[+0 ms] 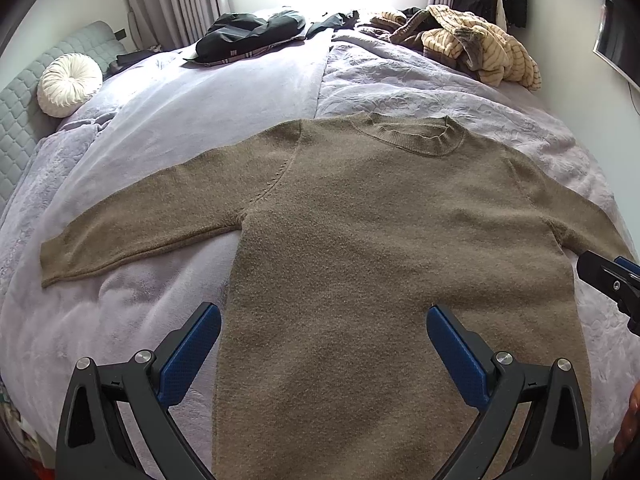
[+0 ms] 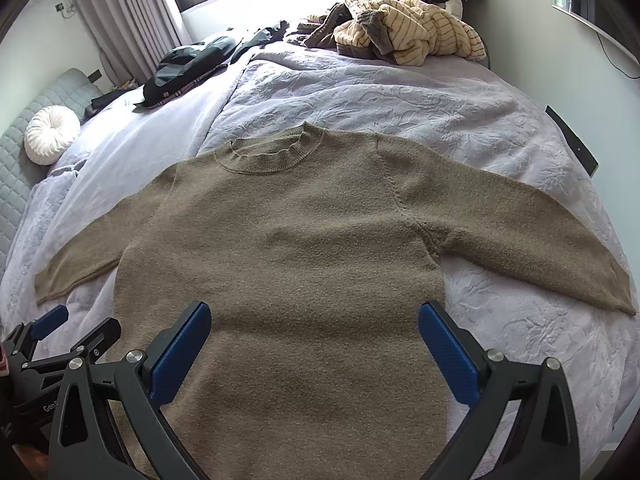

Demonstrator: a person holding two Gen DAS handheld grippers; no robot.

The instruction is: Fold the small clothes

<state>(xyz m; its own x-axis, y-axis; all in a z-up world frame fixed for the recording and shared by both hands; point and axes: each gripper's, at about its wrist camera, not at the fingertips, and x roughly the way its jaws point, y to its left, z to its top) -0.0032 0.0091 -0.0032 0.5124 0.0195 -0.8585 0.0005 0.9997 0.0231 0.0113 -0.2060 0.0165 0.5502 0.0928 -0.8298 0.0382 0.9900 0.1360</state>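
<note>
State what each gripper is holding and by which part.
Nothing is held. The left gripper and right gripper are both open above the flat brown knitted sweater.

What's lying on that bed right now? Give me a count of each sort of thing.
Brown sweater, spread flat: 1
Round white cushion: 1
Dark garment heap: 1
Striped cream and brown clothes heap: 1
Total: 4 (pieces inside the heaps cannot be told apart)
</note>
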